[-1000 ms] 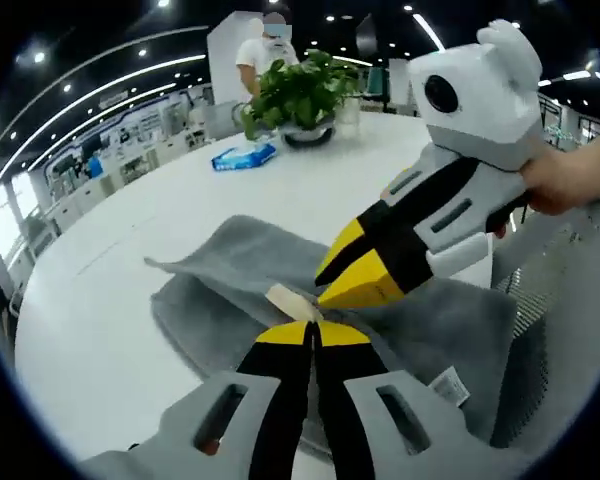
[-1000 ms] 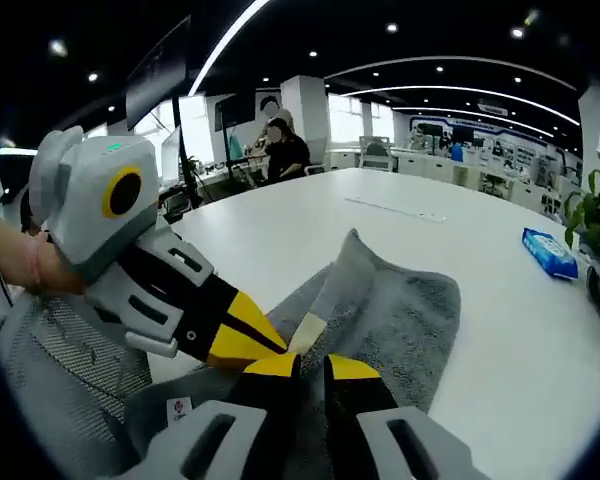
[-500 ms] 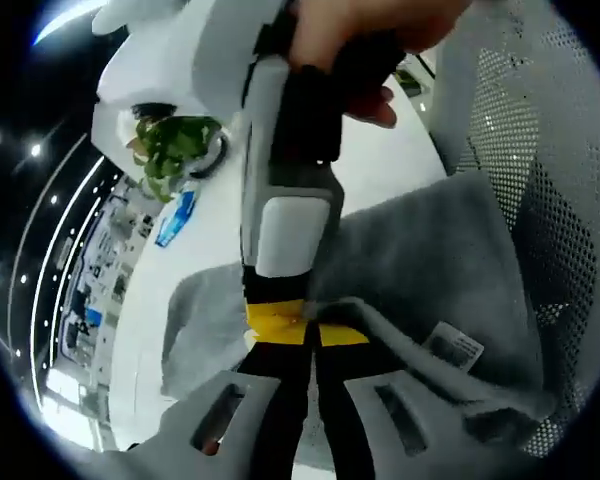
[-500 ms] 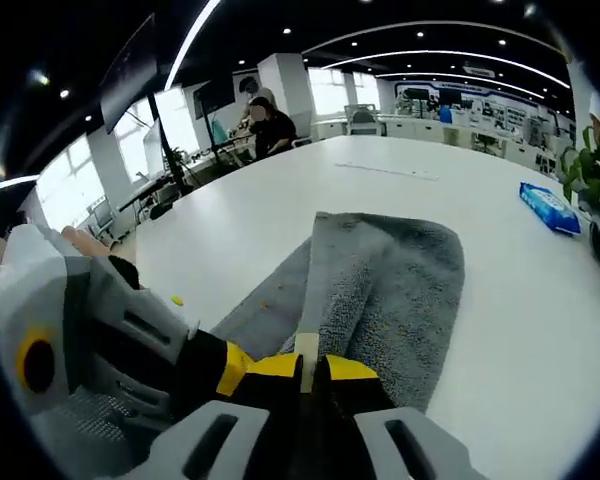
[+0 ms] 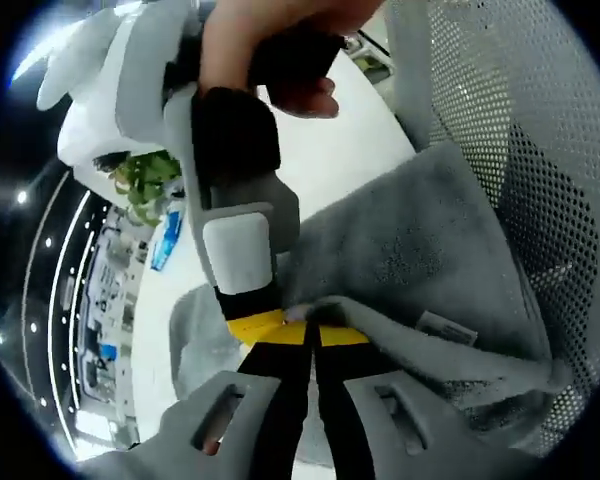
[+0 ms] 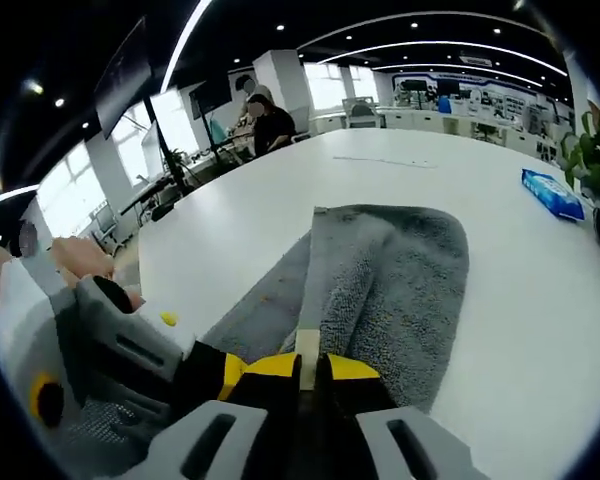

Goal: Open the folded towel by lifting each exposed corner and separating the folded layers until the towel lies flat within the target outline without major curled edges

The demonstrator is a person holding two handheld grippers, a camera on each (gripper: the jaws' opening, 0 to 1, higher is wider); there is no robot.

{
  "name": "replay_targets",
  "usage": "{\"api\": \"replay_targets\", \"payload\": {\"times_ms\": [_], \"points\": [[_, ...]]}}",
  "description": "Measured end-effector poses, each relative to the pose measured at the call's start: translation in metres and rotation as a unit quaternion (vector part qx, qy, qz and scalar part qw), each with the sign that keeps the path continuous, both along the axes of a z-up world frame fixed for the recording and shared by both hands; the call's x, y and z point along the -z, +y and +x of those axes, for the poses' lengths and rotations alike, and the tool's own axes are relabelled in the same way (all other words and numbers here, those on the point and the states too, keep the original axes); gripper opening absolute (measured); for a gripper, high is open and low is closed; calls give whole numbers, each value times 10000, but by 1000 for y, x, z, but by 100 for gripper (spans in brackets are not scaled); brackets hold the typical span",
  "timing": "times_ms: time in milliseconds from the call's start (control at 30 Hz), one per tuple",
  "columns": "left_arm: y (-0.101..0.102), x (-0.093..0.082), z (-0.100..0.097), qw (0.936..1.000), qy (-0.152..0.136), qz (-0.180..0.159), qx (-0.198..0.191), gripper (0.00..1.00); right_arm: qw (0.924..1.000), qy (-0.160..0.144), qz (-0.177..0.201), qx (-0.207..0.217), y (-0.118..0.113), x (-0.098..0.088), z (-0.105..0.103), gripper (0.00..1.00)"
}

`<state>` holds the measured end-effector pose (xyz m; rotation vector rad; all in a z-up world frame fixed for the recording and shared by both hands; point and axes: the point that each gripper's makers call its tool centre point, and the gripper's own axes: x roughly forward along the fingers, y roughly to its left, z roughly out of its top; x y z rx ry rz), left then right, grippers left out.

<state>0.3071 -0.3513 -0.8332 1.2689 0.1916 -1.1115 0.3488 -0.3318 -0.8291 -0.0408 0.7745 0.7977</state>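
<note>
- Since one second ago the two tongs have closed in on each other at the towel's near edge; they stood apart then, and now meet tip to tip.
- Left tongs (image 5: 302,335): jaws together, clamped on the grey towel (image 5: 420,250) at a folded edge beside its label (image 5: 446,328).
- Right tongs (image 6: 308,368): jaws together, pinching the towel (image 6: 400,290) at a pale tab.
- Towel lies on the white tabletop (image 6: 280,210), still doubled over along its length.
- Assessment: early stage; layers not separated, flattening remains. No target outline is discernible.
</note>
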Motion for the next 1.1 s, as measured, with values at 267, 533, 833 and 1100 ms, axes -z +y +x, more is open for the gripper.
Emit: {"api": "replay_targets", "payload": {"times_ms": [267, 533, 833, 1100], "points": [[0, -7, 3, 9962, 528, -588, -358, 0, 9996, -148, -178, -157, 1, 0, -1, 1], [82, -31, 74, 8839, 1675, -2620, -3494, 4, 9999, -74, -101, 22, -6, -2, 2, 0], [116, 1, 65, 7614, 3074, -3166, -4749, 10, 10000, 31, -46, 83, -5, -1, 2, 0], [109, 7, 60, 7634, 3176, -3064, -4716, 8, 9999, 36, -43, 86, -6, -1, 2, 0]]}}
